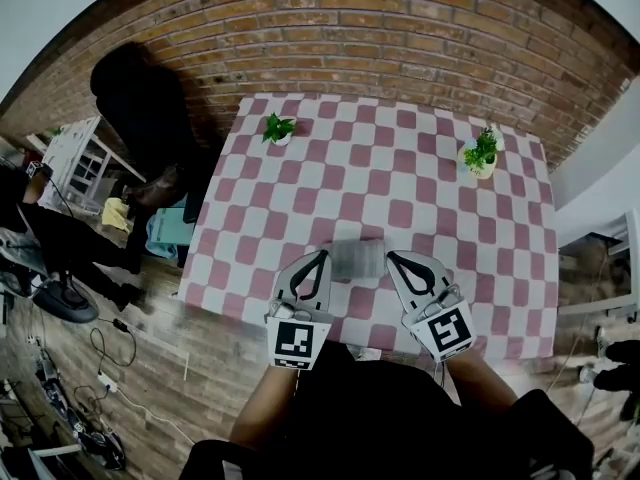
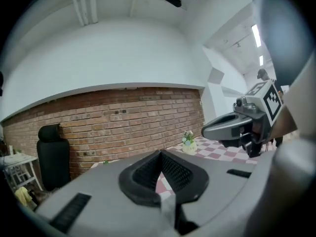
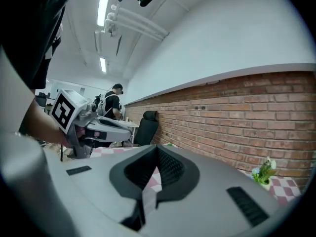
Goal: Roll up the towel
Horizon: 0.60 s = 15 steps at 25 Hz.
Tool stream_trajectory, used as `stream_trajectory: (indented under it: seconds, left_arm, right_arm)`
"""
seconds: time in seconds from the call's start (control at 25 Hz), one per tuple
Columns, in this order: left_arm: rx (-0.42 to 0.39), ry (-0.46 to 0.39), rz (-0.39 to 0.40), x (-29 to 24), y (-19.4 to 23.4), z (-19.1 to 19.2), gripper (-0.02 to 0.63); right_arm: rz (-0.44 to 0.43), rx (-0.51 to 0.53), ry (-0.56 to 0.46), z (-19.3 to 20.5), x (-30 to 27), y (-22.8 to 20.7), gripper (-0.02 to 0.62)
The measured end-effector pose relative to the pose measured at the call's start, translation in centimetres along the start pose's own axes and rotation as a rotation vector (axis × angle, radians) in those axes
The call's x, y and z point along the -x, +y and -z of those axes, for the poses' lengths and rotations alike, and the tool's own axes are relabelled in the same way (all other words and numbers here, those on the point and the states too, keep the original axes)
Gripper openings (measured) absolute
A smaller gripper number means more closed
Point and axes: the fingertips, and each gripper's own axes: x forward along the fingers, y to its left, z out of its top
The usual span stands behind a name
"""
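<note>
In the head view a grey rolled towel [image 1: 357,260] lies on the pink and white checked table [image 1: 400,178] near its front edge. My left gripper [image 1: 322,256] is just left of the roll and my right gripper [image 1: 392,258] just right of it, both tips pointing away from me. Each gripper's jaws meet at the tip with nothing between them. The left gripper view looks level across the room past my shut left gripper [image 2: 160,153] and catches the right gripper [image 2: 206,131]. In the right gripper view my shut right gripper [image 3: 157,148] faces the brick wall, with the left gripper [image 3: 129,130] beside it.
Two small potted plants [image 1: 278,128] [image 1: 481,154] stand at the table's far corners. A brick wall [image 1: 400,38] runs behind the table. A black chair [image 1: 140,93] and a white shelf cart [image 1: 80,163] are to the left. A person [image 3: 113,100] stands far off.
</note>
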Motion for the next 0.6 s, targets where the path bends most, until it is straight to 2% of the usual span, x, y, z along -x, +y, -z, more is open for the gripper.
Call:
stream_trajectory:
  seconds: [0.28,0.6]
  left_arm:
    - [0.035,0.027,-0.002,1.1,0.9,0.7,-0.003]
    - [0.047,0.005,-0.010,1.5,0.7,-0.3,-0.003]
  right_arm:
    - [0.038,0.017,0.036,0.5,0.8,-0.6,-0.003]
    - [0.092,0.037,0.027,0.5,1.2,-1.5,-0.003]
